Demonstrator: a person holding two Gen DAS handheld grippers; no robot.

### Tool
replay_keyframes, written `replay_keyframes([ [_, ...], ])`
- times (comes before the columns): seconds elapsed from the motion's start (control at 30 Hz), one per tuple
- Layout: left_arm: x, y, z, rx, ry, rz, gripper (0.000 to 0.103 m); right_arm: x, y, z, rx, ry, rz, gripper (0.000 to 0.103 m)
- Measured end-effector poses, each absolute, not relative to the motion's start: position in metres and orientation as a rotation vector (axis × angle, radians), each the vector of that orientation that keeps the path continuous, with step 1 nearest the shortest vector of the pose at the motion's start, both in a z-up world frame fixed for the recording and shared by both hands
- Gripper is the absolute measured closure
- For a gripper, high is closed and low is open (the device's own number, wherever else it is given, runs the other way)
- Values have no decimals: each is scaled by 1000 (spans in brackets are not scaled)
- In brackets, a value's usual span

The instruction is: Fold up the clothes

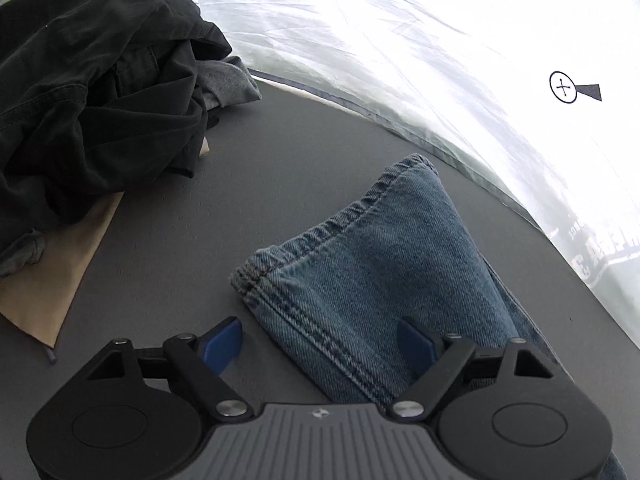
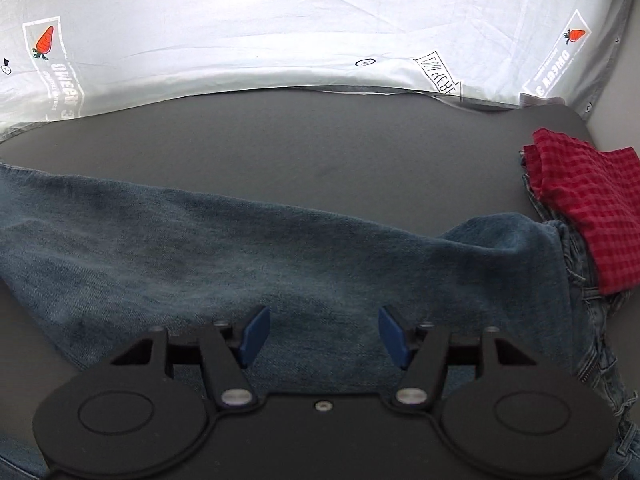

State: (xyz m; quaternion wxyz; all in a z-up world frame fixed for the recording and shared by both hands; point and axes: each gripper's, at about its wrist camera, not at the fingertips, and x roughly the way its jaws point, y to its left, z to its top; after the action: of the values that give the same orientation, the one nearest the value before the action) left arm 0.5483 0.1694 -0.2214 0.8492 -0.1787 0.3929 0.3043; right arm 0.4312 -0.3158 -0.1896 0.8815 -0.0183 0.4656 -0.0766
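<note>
Across the middle of the right wrist view lie the jeans (image 2: 248, 248), a long band of faded blue denim running from the left edge toward the right, lying mostly flat with soft wrinkles and a rumpled bulge at its right end. At the right edge of that frame a folded red checked cloth (image 2: 588, 208) rests on more denim, where a zip and seams show. In the left wrist view the hem end of a jeans leg (image 1: 372, 264) fills the lower centre, its stitched cuff and double side seam clear, the cuff pointing toward the upper part of the frame.

The left gripper (image 1: 320, 346) stands wide open at the bottom of its frame, one blue pad (image 1: 224, 344) over bare surface and the other over the denim, holding nothing. The right gripper (image 2: 322, 336) is likewise spread wide, both blue pads over the jeans, gripping nothing; whether the pads touch the cloth cannot be told.

Everything sits on a dark grey mat (image 1: 248, 184), smooth and matte. In the upper left of the left wrist view a heap of black clothes (image 1: 92, 92) lies crumpled, with a grey garment (image 1: 228, 84) peeking from its right side and a tan sheet (image 1: 52, 284) under it. Beyond the mat's far edge stretches a white printed sheet (image 2: 280, 28) with carrot pictures, lettering and small circled crosses.
</note>
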Motion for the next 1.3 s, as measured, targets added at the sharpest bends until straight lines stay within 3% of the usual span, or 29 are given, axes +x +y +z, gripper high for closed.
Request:
replay_keyframes([
  [0.03,552,166,-220,-337,830,667,88,431,-314,-190,-48,970,-167,42],
  [0.07,553,164,-216,-323,822,669,90,431,-314,-189,-60,969,-180,42],
  [0.37,475,161,-84,-274,548,685,90,417,-339,-176,-68,931,-282,42],
  [0.43,463,159,-89,-175,574,721,85,413,-346,-177,-59,935,-295,42],
  [0.57,455,171,-158,-20,827,782,73,407,-356,-178,-33,941,-310,42],
  [0.67,442,178,-186,-10,961,806,72,403,-362,-171,-63,909,-316,40],
  [0.7,435,177,-183,-48,941,796,68,402,-363,-169,-82,897,-321,37],
  [0.8,425,166,-173,-152,866,716,41,404,-376,-165,-151,858,-350,34],
  [1.03,469,97,-178,-74,854,459,39,440,-430,-160,-212,793,-432,34],
  [1.17,501,54,-188,-17,862,306,39,479,-473,-176,-94,867,-418,33],
  [1.3,511,47,-200,-16,878,277,37,506,-507,-203,107,975,-430,18],
])
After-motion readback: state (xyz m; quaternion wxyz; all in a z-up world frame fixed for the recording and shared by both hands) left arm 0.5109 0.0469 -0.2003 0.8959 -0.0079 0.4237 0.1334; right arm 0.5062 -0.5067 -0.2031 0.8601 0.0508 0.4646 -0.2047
